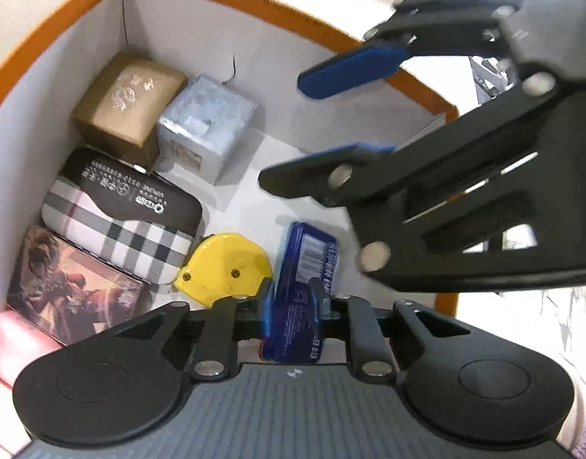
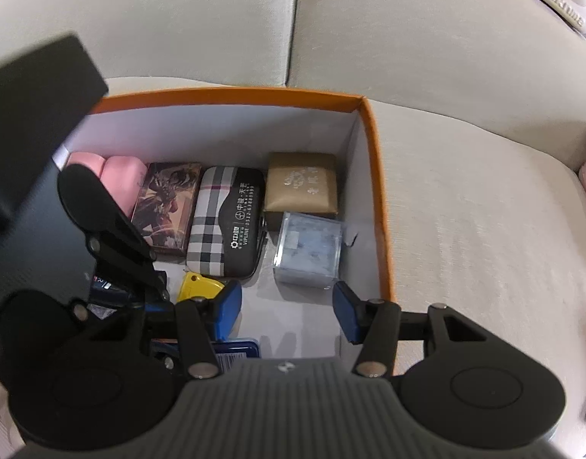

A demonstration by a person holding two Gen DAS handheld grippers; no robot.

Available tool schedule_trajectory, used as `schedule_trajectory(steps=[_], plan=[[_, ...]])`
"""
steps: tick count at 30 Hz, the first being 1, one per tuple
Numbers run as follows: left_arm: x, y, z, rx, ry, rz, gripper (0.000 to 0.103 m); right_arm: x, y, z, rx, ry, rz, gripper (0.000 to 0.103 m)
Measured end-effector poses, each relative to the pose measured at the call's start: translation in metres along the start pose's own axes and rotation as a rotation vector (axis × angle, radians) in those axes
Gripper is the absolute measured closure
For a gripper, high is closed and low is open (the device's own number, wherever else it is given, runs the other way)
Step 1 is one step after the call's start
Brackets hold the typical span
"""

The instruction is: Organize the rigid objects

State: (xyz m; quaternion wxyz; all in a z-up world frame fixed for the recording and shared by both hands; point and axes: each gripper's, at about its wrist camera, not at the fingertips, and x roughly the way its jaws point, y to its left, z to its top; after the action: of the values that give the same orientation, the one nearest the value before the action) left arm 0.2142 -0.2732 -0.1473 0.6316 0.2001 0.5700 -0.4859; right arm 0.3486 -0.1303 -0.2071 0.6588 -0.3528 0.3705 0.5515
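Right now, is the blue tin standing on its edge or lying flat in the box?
On its edge: the blue tin stands upright between the left gripper pads, narrow side up, beside the yellow tape measure.

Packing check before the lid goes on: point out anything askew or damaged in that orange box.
The blue tin stands on its narrow edge, tilted, pinched in the left gripper, while the others lie flat in rows. The yellow piece sits loose and angled beside it. The box wall has a small tear near the clear cube.
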Motion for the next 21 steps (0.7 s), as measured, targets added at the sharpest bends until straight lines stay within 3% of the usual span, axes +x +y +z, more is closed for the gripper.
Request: schedule_trajectory(steps=[6, 14, 17, 21], plan=[[-0.006, 0.001, -0.003, -0.071, -0.042, 0.012, 0.086, -0.009, 0.004, -0.013, 0.007, 0.000, -0.010, 0.049], [-0.061, -0.015, -0.033, -0.092, -0.122, 0.095, 0.085, -0.023, 0.033, -0.011, 0.010, 0.000, -0.009, 0.049], [-0.082, -0.020, -0.031, -0.126, -0.184, 0.141, 0.085, -0.034, 0.040, -0.015, 0.009, -0.015, -0.007, 0.049], [-0.116, -0.034, -0.059, -0.177, -0.330, 0.231, 0.085, -0.067, 0.036, -0.029, 0.017, -0.054, -0.005, 0.049]])
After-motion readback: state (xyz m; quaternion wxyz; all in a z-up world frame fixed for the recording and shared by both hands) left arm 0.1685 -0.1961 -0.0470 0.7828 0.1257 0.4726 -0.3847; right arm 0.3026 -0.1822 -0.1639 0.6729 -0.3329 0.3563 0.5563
